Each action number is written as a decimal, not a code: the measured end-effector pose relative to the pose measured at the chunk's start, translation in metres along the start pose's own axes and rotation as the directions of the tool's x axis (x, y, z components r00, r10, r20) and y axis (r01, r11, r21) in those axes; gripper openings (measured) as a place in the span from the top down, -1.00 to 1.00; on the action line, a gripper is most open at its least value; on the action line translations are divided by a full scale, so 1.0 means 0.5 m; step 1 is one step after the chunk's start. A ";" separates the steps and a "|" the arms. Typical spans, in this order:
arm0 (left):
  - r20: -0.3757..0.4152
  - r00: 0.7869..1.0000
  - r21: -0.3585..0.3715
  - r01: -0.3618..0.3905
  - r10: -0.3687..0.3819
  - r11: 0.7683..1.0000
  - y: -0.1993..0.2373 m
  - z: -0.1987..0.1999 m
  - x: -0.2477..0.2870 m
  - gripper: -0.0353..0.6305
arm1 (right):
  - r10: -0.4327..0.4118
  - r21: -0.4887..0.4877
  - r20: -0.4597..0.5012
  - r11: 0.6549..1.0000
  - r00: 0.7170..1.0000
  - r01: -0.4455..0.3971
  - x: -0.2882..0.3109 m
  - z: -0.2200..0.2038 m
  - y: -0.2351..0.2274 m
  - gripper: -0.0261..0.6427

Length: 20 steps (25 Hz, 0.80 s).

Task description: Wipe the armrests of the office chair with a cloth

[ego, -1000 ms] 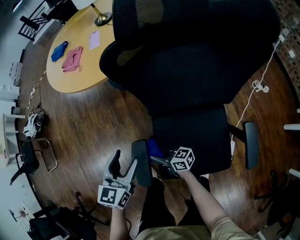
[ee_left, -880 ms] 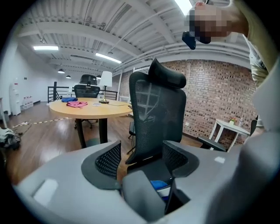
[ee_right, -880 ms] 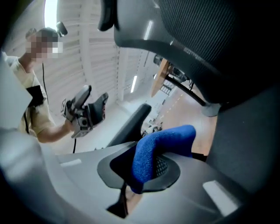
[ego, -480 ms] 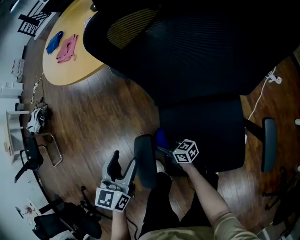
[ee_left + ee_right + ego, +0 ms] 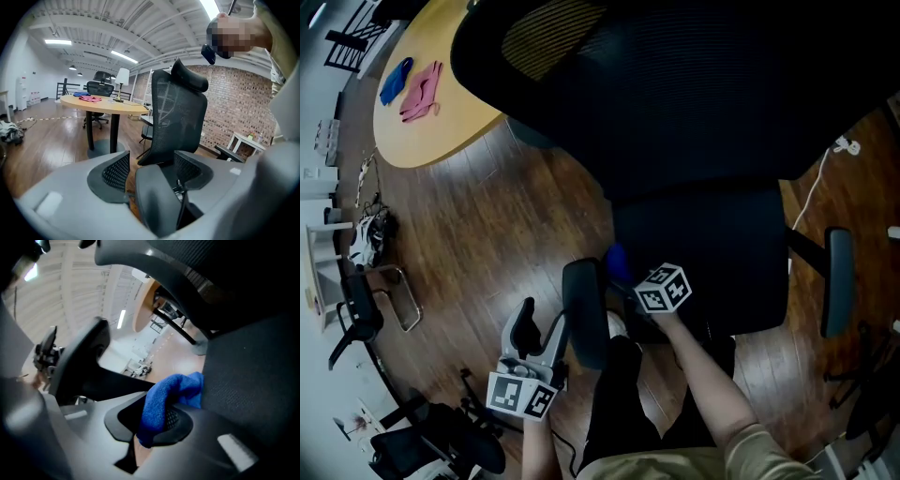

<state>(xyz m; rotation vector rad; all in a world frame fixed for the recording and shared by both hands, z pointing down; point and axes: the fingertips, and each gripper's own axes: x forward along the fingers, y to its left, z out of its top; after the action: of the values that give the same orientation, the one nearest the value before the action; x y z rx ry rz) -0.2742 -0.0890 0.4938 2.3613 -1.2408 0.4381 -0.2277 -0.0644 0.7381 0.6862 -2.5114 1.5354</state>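
1. Head view: a wooden floor [image 5: 487,225] ran under a round yellow table [image 5: 441,122] with spare cloths on it. The black office chair [image 5: 703,253] filled the middle. Its near armrest [image 5: 584,314] stood between the two tools, and the far armrest [image 5: 837,281] was well apart. The left gripper [image 5: 544,336] sat right at that near armrest. The right gripper [image 5: 623,281] brought a blue cloth [image 5: 617,258] into the gap between armrest and seat.

2. Left gripper view: past a brick wall [image 5: 239,103], the left gripper [image 5: 150,173] had its jaws spread wide. The near armrest [image 5: 157,201] pad lay between them, with floor showing on one side, so I judged it steadied rather than clamped.

3. Right gripper view: the right gripper [image 5: 154,423] had its jaws pinched on the blue cloth [image 5: 171,394], a fold bulging out ahead. The near armrest [image 5: 79,362] loomed beside it, not touching the cloth as far as I could see.

4. By my reckoning, the wiping of this armrest was just being set up. Next, the cloth needed pressing onto the pad and drawing along it.
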 end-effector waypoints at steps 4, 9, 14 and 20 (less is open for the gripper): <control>-0.003 1.000 -0.007 0.022 -0.022 1.000 -0.014 0.009 0.004 0.03 | 0.261 -0.152 -0.056 0.952 0.964 -0.267 -0.041 -0.028 0.167 0.87; -0.003 1.000 -0.003 0.024 -0.024 1.000 -0.018 0.017 0.003 0.03 | 0.293 -0.235 -0.147 0.917 0.945 -0.321 -0.023 -0.058 0.215 0.87; 0.004 1.000 0.000 0.007 -0.007 1.000 0.002 0.016 -0.005 0.03 | 0.039 -0.171 -0.227 0.982 0.973 -0.079 0.030 -0.089 0.069 0.87; -0.004 1.000 0.001 -0.003 0.003 1.000 0.017 0.003 -0.026 0.03 | -0.170 -0.142 -0.330 0.981 0.928 0.129 0.059 -0.109 -0.056 0.87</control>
<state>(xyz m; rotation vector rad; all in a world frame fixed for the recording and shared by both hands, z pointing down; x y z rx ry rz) -0.2883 -0.0852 0.4887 2.3590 -1.2423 0.4443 -0.2492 -0.0370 0.7967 0.5272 -2.2152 1.3122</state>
